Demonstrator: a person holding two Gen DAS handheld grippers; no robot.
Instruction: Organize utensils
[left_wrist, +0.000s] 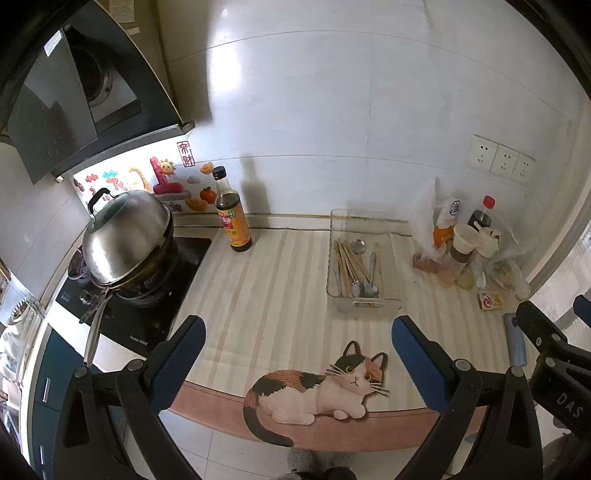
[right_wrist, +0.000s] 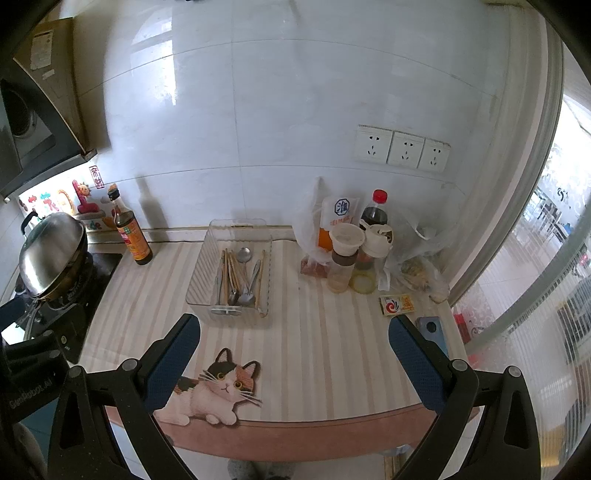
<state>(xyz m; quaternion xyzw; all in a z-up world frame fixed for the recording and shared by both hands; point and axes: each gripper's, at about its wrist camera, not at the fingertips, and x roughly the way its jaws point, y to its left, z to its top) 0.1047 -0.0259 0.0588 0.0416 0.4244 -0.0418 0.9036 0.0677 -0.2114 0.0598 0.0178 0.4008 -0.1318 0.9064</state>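
Observation:
A clear plastic tray (left_wrist: 334, 258) (right_wrist: 201, 269) sits on the striped counter mat near the wall. In it lie several wooden chopsticks (left_wrist: 349, 264) (right_wrist: 231, 266) and metal spoons (left_wrist: 357, 245) (right_wrist: 243, 254), mixed together. My left gripper (left_wrist: 297, 334) is open and empty, held above the counter's front edge, short of the tray. My right gripper (right_wrist: 293, 332) is open and empty too, in front of the tray and to its right. The right gripper's body shows at the right edge of the left wrist view (left_wrist: 554, 350).
A dark sauce bottle (left_wrist: 229, 214) (right_wrist: 129, 229) stands left of the tray. A lidded wok (left_wrist: 125, 240) (right_wrist: 51, 251) sits on the stove at left. Bags, jars and bottles (left_wrist: 461, 240) (right_wrist: 354, 251) crowd the right corner. A small box (right_wrist: 397, 304) and a blue phone (right_wrist: 432, 332) lie right.

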